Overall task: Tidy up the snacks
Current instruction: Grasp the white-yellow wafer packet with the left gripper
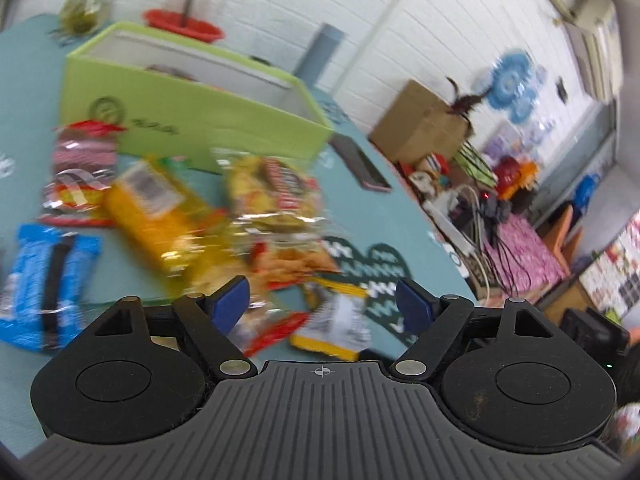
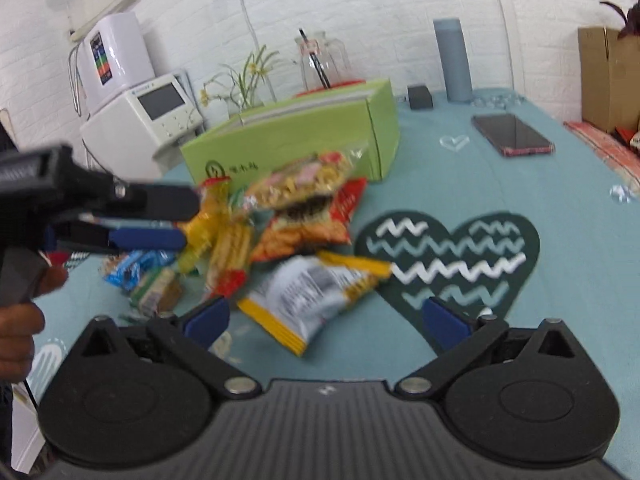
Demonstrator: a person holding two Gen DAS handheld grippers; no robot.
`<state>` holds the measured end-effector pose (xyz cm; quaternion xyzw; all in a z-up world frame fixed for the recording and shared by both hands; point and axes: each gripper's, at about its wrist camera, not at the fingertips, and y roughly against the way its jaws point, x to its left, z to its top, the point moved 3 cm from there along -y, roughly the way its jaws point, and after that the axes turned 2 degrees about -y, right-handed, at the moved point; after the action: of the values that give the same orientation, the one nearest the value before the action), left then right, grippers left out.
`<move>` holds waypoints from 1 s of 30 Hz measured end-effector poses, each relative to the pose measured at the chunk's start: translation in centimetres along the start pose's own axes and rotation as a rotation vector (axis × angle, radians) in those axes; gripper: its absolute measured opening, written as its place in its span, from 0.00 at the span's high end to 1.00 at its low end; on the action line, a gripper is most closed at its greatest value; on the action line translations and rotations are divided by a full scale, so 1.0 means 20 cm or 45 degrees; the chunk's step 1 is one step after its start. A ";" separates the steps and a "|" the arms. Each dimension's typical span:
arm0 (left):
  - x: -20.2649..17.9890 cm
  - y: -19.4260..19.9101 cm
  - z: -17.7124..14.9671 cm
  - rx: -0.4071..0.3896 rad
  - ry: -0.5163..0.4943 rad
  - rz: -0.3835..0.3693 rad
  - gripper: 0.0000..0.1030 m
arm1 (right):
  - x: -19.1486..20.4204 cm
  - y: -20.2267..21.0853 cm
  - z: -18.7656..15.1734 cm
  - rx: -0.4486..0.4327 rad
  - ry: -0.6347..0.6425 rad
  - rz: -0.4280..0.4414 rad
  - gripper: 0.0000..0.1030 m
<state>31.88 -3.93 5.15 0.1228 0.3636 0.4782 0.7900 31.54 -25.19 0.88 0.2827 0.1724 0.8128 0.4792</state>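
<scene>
Mostly undone: snacks (image 2: 288,232) heaped loose on surface (image 2: 560,240) before green box (image 2: 296,148), none seen boxed. Left gripper (image 1: 324,304) and right gripper (image 2: 326,318) both spread wide, empty, hovering near pile.

A lived-in room of a home, or a small informal office: white painted brick walls (image 2: 360,8) stand behind a table under a teal cloth (image 2: 560,216). On the cloth near a green box (image 2: 288,140) lie snack packets (image 2: 304,216), a phone (image 2: 512,134), a flower vase (image 2: 248,80), a glass jug (image 2: 320,60) and a grey flask (image 2: 454,60), and a white dispenser (image 2: 132,100) stands left of the box. Right of the table, the left wrist view shows a cardboard box (image 1: 420,124), toys (image 1: 512,172), cables (image 1: 476,216) and a pink patterned cloth (image 1: 524,256) on the floor.
</scene>
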 end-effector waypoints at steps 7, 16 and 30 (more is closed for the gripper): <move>-0.13 -0.30 -0.01 0.173 -0.151 0.121 0.50 | 0.08 -0.05 -0.01 0.039 0.125 0.102 0.01; -0.07 -0.34 -0.08 0.284 -0.145 0.034 0.76 | 0.18 -0.12 -0.02 0.084 0.196 0.121 0.01; -0.06 -0.13 -0.21 0.241 -0.086 -0.035 0.54 | 0.29 0.03 -0.12 0.070 0.272 -0.047 0.01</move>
<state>30.44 -6.90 1.33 0.2079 0.3820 0.4264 0.7931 27.42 -20.48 0.97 0.2045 0.2500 0.8242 0.4652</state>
